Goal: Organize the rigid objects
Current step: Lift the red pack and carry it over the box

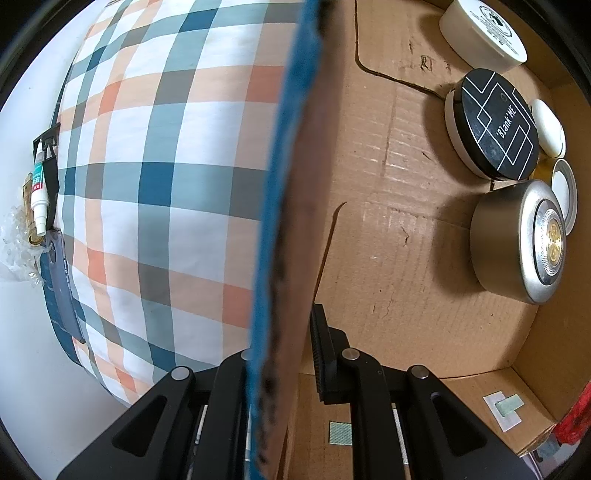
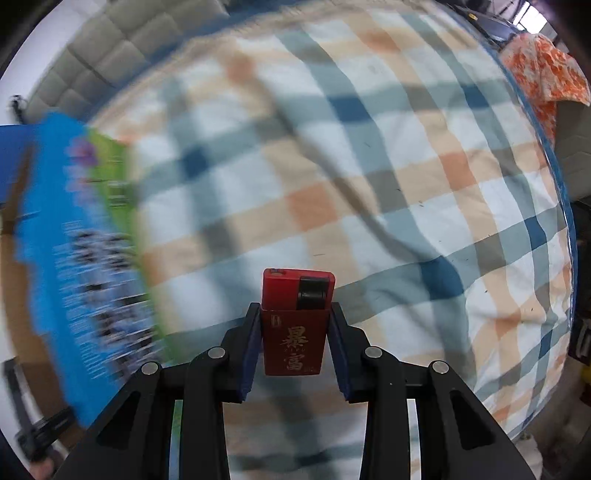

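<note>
My right gripper point(image 2: 294, 309) points down over the bed and is shut on a red lighter point(image 2: 293, 334) with gold characters, which stands upright between the pads. My left gripper point(image 1: 284, 332) is shut on the side wall point(image 1: 295, 184) of a cardboard box, blue on its outer face; one finger point(image 1: 325, 354) is inside the box and the other is mostly hidden behind the wall. On the box floor lie a white round tin point(image 1: 480, 33), a black round tin point(image 1: 495, 125) and a metal-coloured round tin point(image 1: 517, 243). The blurred blue box point(image 2: 74, 240) is at the left of the right wrist view.
A plaid bed sheet point(image 1: 166, 166) lies under everything. Beyond it are a small white bottle point(image 1: 38, 195) and crumpled plastic wrap point(image 1: 16, 243). In the box, a white oval case point(image 1: 548, 127) and a small open tin point(image 1: 563, 192) lie by the far wall. An orange flowered cloth point(image 2: 543, 70) hangs at the bed's edge.
</note>
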The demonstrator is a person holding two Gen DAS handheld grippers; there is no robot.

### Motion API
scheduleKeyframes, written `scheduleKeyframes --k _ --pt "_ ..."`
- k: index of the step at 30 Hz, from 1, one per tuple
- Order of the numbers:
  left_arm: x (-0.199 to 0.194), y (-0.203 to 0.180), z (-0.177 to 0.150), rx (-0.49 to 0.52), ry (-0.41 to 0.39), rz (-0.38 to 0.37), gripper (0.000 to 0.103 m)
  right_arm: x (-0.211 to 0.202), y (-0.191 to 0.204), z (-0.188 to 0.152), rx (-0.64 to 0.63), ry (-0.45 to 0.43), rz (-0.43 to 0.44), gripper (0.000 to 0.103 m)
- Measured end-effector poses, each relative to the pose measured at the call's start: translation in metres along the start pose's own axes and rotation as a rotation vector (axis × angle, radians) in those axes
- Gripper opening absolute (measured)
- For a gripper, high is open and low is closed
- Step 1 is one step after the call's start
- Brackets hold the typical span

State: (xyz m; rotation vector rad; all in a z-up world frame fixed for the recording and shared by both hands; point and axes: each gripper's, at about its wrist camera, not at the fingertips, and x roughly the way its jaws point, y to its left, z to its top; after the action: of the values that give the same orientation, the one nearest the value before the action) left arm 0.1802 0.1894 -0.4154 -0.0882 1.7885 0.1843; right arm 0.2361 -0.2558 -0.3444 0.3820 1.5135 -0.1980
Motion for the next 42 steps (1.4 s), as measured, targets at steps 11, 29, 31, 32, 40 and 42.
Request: scheduleKeyframes --k 11,29,31,32,40,42 --pt "0.0 0.001 0.002 0.007 0.003 0.001 0.01 -0.099 0.102 -0.076 -0.205 -0.059 0.243 0.037" --pt "-0.002 -0.005 0.001 0.013 0.001 0.002 0.01 -0.047 0.156 -0.093 -0.298 0.005 0.131 0.037" --pt "-0.002 -0.005 0.001 0.012 0.001 0.002 0.01 -0.044 0.157 -0.092 -0.302 0.009 0.117 0.037" --pt "-0.002 -0.006 0.001 0.012 0.001 0.002 0.01 -0.041 0.159 -0.091 -0.303 0.01 0.112 0.037" --pt "0.0 -0.003 0.002 0.011 0.004 -0.001 0.01 -0.02 0.169 -0.082 -0.314 0.05 0.07 0.037" --pt "0.001 -0.003 0.002 0.012 0.004 -0.001 0.01 -0.014 0.171 -0.081 -0.317 0.064 0.059 0.037"
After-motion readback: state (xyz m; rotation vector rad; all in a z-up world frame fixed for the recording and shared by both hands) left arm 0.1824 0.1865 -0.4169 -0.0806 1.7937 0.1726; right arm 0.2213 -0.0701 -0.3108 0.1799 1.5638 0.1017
